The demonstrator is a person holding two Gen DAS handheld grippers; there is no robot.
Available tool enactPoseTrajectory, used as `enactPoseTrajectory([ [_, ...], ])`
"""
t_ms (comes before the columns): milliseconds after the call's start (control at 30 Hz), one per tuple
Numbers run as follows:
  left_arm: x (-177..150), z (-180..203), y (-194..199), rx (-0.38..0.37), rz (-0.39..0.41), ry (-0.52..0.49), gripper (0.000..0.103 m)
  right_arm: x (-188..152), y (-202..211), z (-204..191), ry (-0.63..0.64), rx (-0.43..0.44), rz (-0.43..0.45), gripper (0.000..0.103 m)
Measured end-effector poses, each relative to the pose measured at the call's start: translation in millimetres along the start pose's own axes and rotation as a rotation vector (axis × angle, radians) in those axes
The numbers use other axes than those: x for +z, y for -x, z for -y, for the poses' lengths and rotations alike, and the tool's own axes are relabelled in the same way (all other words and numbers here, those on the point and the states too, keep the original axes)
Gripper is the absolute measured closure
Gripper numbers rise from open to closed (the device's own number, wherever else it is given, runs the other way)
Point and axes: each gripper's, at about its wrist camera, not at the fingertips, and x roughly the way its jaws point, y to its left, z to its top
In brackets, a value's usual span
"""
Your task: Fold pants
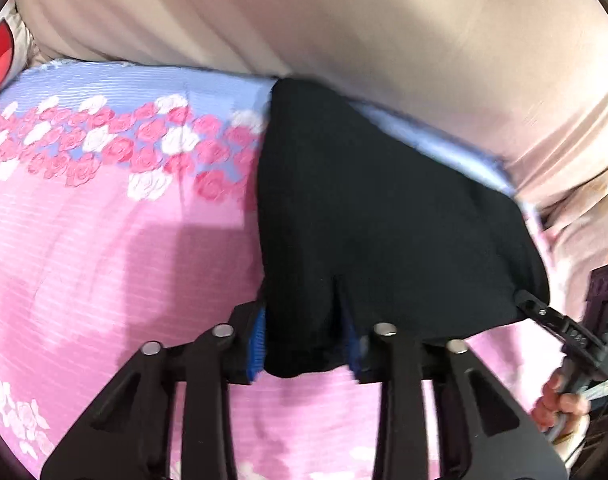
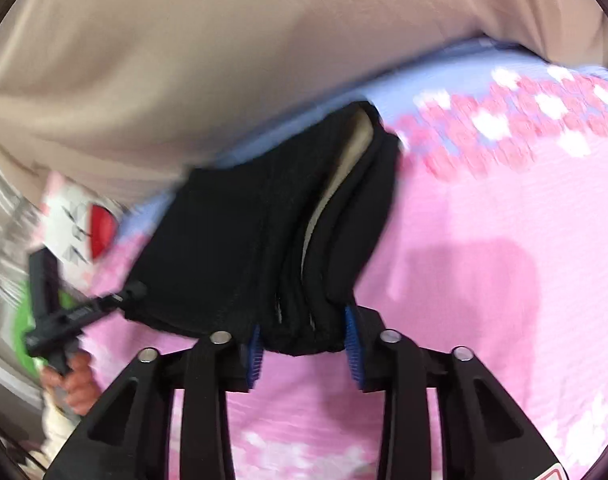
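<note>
Left gripper (image 1: 306,344) clamps near corner of black pants (image 1: 384,216); right gripper (image 2: 304,344) clamps other corner, toward 3 o'clock. Pants folded on pink sheet (image 1: 104,260), stretching toward 12.

A bed covered by a pink sheet (image 1: 84,260) printed with pink and white roses and a pale blue band is carrying the load. Black folded pants (image 1: 364,220) are lying on it, their far end reaching a beige cloth (image 1: 344,20) bunching along the sheet's far edge.
</note>
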Motion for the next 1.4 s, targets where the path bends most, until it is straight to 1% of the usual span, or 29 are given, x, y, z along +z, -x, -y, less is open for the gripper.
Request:
enactPoseTrajectory([
  [33, -4, 0, -5, 0.030, 0.007, -0.010, 0.058, -3, -10, 9, -0.017, -0.011, -0.012, 0.056],
  [67, -7, 0, -4, 0.042, 0.019, -0.002, 0.057, -4, -8, 17, -0.060, 0.015, -0.004, 0.056],
  [100, -8, 2, 0, 0.046, 0.027, -0.003, 0.055, -3, -2, 18, -0.086, 0.021, -0.006, 0.056],
  [133, -10, 5, 7, 0.064, 0.039, -0.018, 0.052, -3, 8, 15, -0.082, 0.006, 0.016, 0.055],
  [167, -13, 8, 16, 0.098, 0.056, -0.033, 0.049, -5, 29, 6, -0.044, -0.051, 0.096, 0.055],
  [200, -17, 12, 26, 0.137, 0.080, -0.049, 0.040, -8, 39, 0, -0.019, -0.082, 0.137, 0.052],
  [233, -23, 17, 35, 0.185, 0.120, -0.074, 0.031, -12, 50, -8, 0.014, -0.119, 0.179, 0.052],
  [300, -35, 28, 48, 0.269, 0.168, -0.114, 0.025, -25, 67, -26, 0.055, -0.192, 0.241, 0.052],
  [333, -43, 35, 54, 0.307, 0.185, -0.142, 0.025, -34, 72, -37, 0.078, -0.232, 0.267, 0.052],
  [367, -51, 40, 58, 0.326, 0.192, -0.153, 0.025, -38, 75, -46, 0.090, -0.257, 0.278, 0.052],
  [433, -62, 45, 64, 0.330, 0.186, -0.155, 0.022, -50, 78, -60, 0.101, -0.287, 0.294, 0.049],
  [500, -73, 48, 70, 0.310, 0.171, -0.150, 0.022, -63, 79, -70, 0.097, -0.255, 0.294, 0.049],
  [600, -85, 53, 74, 0.353, 0.187, -0.164, 0.021, -84, 76, -82, 0.102, -0.260, 0.291, 0.049],
  [667, -95, 55, 79, 0.362, 0.198, -0.167, 0.020, -97, 73, -83, 0.119, -0.284, 0.278, 0.049],
  [767, -107, 56, 84, 0.382, 0.204, -0.164, 0.018, -112, 79, -80, 0.119, -0.296, 0.270, 0.049],
  [867, -120, 56, 87, 0.417, 0.215, -0.156, 0.018, -127, 84, -81, 0.127, -0.325, 0.274, 0.045],
  [967, -130, 54, 86, 0.431, 0.228, -0.146, 0.018, -138, 86, -83, 0.137, -0.362, 0.279, 0.043],
  [1033, -138, 54, 83, 0.464, 0.245, -0.154, 0.018, -143, 85, -82, 0.135, -0.369, 0.274, 0.042],
  [1133, -144, 50, 75, 0.449, 0.223, -0.148, 0.018, -143, 84, -80, 0.118, -0.377, 0.264, 0.042],
  [1167, -144, 48, 74, 0.454, 0.214, -0.138, 0.018, -143, 84, -79, 0.111, -0.379, 0.261, 0.042],
  [1233, -144, 47, 79, 0.438, 0.243, -0.127, 0.018, -143, 84, -77, 0.103, -0.383, 0.259, 0.042],
  [1333, -146, 48, 82, 0.430, 0.265, -0.122, 0.016, -145, 88, -79, 0.102, -0.399, 0.284, 0.042],
  [1400, -147, 48, 85, 0.421, 0.281, -0.117, 0.015, -146, 89, -81, 0.104, -0.425, 0.298, 0.042],
])
